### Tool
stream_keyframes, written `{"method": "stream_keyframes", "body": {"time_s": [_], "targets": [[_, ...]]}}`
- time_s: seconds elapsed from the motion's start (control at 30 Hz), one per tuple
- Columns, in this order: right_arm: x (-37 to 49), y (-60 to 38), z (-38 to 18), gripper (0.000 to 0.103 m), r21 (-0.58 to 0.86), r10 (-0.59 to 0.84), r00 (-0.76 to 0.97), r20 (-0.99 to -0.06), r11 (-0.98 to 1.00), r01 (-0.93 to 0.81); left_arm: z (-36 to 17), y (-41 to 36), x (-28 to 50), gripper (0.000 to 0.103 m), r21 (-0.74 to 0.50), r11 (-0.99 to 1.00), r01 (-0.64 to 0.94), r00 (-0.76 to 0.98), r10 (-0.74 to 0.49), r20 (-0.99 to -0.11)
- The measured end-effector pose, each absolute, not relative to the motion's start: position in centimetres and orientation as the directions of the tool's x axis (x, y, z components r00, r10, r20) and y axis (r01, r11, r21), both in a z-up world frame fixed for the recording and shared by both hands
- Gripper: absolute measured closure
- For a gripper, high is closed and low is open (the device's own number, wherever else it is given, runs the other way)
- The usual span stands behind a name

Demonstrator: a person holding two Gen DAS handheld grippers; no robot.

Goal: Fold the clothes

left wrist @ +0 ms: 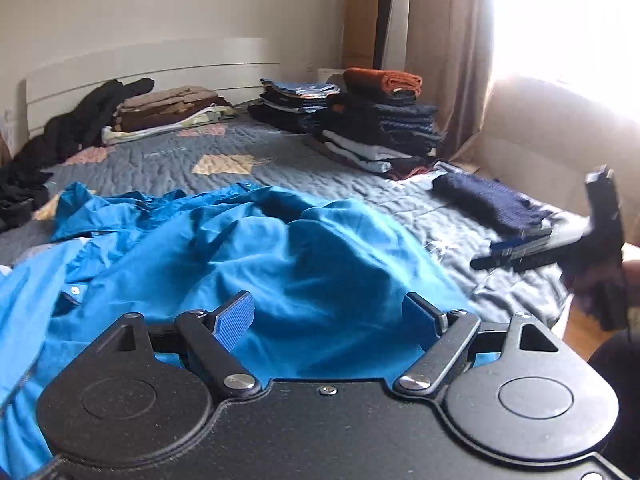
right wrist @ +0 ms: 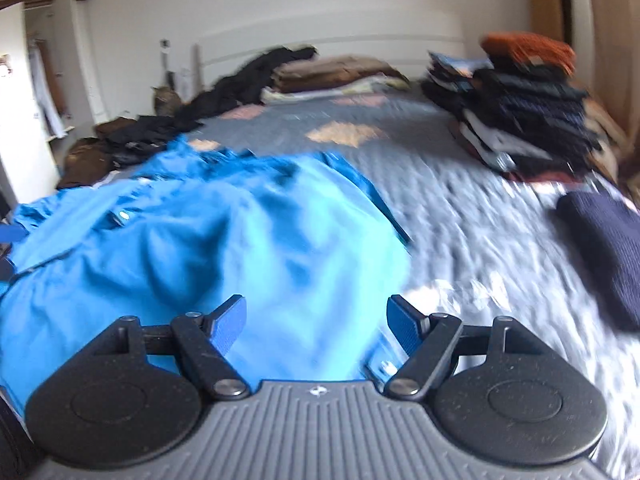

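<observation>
Along the bed's left edge, a loose heap of black garments [left wrist: 76, 128], trailing toward the headboard. Beside it at the head of the bed, a low folded stack in brown and cream [left wrist: 172, 110]. In the middle, on the grey quilted bedspread [left wrist: 248, 148], near the foot edge, a bright blue button-up shirt [left wrist: 224, 248], crumpled and unfolded, one button showing on its left side. Just above the shirt, the left claw [left wrist: 332, 320], jaws wide apart, nothing pinched, blue fabric lying below and between the pads. Same story for the right claw [right wrist: 316, 322]: spread wide, empty, poised over the shirt's right hem, picture blurred. Toward the bed's right edge, tall stacks of folded dark clothes topped by an orange knit [left wrist: 384, 80], and nearer the foot a folded navy sweater [left wrist: 492, 200].

Likely risks from here: closing on a bunched ridge and catching several layers at once, giving a twisted, lopsided fold; nipping the bedspread along with the shirt; or dragging the shirt rightward into the navy sweater and undoing finished work.
</observation>
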State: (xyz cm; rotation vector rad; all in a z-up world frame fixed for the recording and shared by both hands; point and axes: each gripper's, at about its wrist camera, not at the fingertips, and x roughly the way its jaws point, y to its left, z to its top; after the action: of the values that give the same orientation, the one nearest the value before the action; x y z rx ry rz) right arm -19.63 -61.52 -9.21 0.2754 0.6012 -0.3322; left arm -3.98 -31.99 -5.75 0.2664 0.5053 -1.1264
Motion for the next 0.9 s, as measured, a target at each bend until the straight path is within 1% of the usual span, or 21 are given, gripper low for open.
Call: {"method": "stream_keyframes", "body": {"time_s": [0.03, 0.17, 0.2, 0.3, 0.33, 0.43, 0.5, 0.6, 0.63, 0.67, 0.73, 0.83, 0.9], "targets": [[-20.3, -62.3, -10.2, 0.027, 0.171, -0.218, 0.765, -0.606, 0.903, 0.393, -5.7, -32.0, -4.2, 0.020, -0.057, 0.412, 0.909, 0.328, -0.795, -0.510], [-21.8, -64.9, -13.8, 0.027, 0.226, -0.178, 0.738, -0.650, 0.883, 0.412, -6.0, -31.9, -4.4, 0.019, -0.087, 0.417, 0.905, 0.320, -0.799, -0.508], [-21.7, -65.1, -14.5, 0.027, 0.212, -0.180, 0.729, -0.660, 0.887, 0.410, -6.1, -31.9, -4.3, 0.019, -0.101, 0.420, 0.902, 0.315, -0.800, -0.511], [-21.2, -66.4, -15.6, 0.027, 0.106, -0.226, 0.699, -0.679, 0.911, 0.398, -6.4, -32.0, -4.1, 0.019, -0.116, 0.434, 0.894, 0.319, -0.795, -0.516], [-20.9, -66.8, -15.9, 0.027, 0.099, -0.223, 0.691, -0.688, 0.914, 0.393, -6.4, -32.2, -4.1, 0.018, -0.116, 0.434, 0.893, 0.319, -0.794, -0.518], [-19.2, -68.3, -17.1, 0.029, 0.203, -0.121, 0.674, -0.729, 0.902, 0.382, -6.7, -32.6, -4.3, 0.017, -0.111, 0.431, 0.896, 0.316, -0.792, -0.523], [-18.1, -68.9, -17.8, 0.030, 0.293, -0.039, 0.678, -0.734, 0.882, 0.369, -7.0, -32.8, -4.4, 0.017, -0.105, 0.422, 0.900, 0.309, -0.791, -0.529], [-16.6, -69.5, -19.1, 0.038, 0.361, 0.014, 0.673, -0.740, 0.852, 0.379, -7.5, -33.0, -4.5, 0.015, -0.099, 0.420, 0.902, 0.306, -0.785, -0.539], [-16.2, -69.9, -19.7, 0.038, 0.387, 0.029, 0.664, -0.747, 0.831, 0.399, -7.6, -33.0, -4.5, 0.014, -0.100, 0.420, 0.902, 0.304, -0.784, -0.542], [-16.1, -70.4, -20.2, 0.038, 0.422, 0.041, 0.665, -0.746, 0.801, 0.424, -7.8, -33.0, -4.4, 0.014, -0.103, 0.420, 0.901, 0.302, -0.782, -0.545], [-16.1, -71.2, -20.7, 0.031, 0.490, 0.063, 0.682, -0.728, 0.744, 0.454, -8.1, -33.0, -4.2, 0.014, -0.112, 0.425, 0.898, 0.301, -0.779, -0.550], [-16.6, -71.2, -21.0, 0.026, 0.523, 0.078, 0.709, -0.701, 0.732, 0.437, -8.6, -33.2, -4.0, 0.013, -0.126, 0.432, 0.893, 0.295, -0.773, -0.561], [-17.0, -70.8, -21.1, 0.026, 0.519, 0.058, 0.727, -0.684, 0.739, 0.429, -8.9, -33.3, -3.9, 0.013, -0.132, 0.433, 0.891, 0.290, -0.770, -0.569]]}}
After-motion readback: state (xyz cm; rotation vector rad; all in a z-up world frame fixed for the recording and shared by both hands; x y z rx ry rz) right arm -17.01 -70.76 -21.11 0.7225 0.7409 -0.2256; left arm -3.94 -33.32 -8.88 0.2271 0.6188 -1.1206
